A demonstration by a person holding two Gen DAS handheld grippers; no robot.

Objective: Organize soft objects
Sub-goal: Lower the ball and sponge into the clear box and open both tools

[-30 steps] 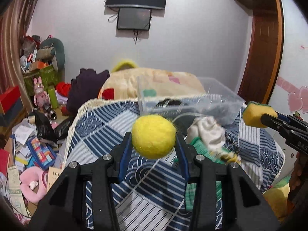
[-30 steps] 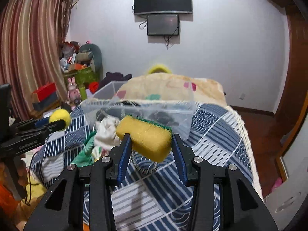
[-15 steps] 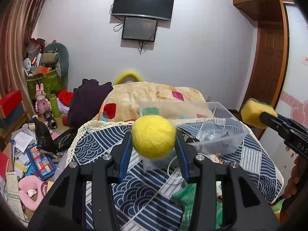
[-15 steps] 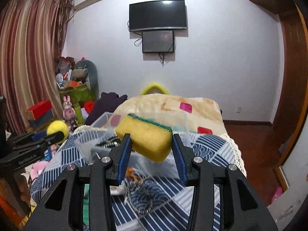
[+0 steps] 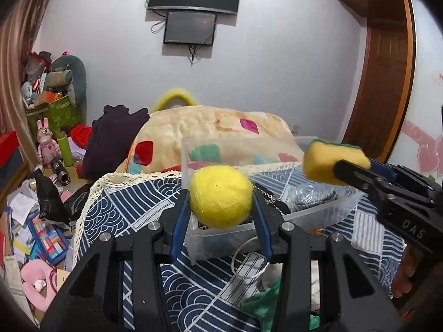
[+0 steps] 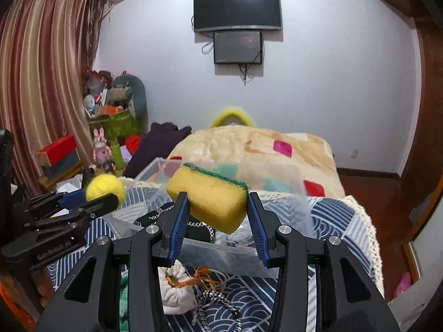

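Note:
My left gripper (image 5: 221, 207) is shut on a yellow felt ball (image 5: 221, 196) and holds it in the air in front of a clear plastic bin (image 5: 218, 240). My right gripper (image 6: 218, 213) is shut on a yellow sponge with a green scouring side (image 6: 209, 197), above the same bin (image 6: 221, 257). In the left wrist view the sponge (image 5: 329, 163) hangs over the bin's right part. In the right wrist view the ball (image 6: 103, 186) shows at the left. The bin holds dark cords and chains.
The bin stands on a blue-and-white patterned cover (image 5: 199, 293). A white drawstring pouch (image 6: 177, 290), a braided cord (image 6: 210, 304) and green cloth (image 5: 263, 304) lie in front of it. A cream blanket (image 5: 216, 127) lies behind. Toys and papers clutter the floor at left (image 5: 33, 221).
Both grippers have tilted down and moved closer to the bin, which now sits just under the ball and sponge. The right gripper has come nearer to the left one. Both grips are unchanged.

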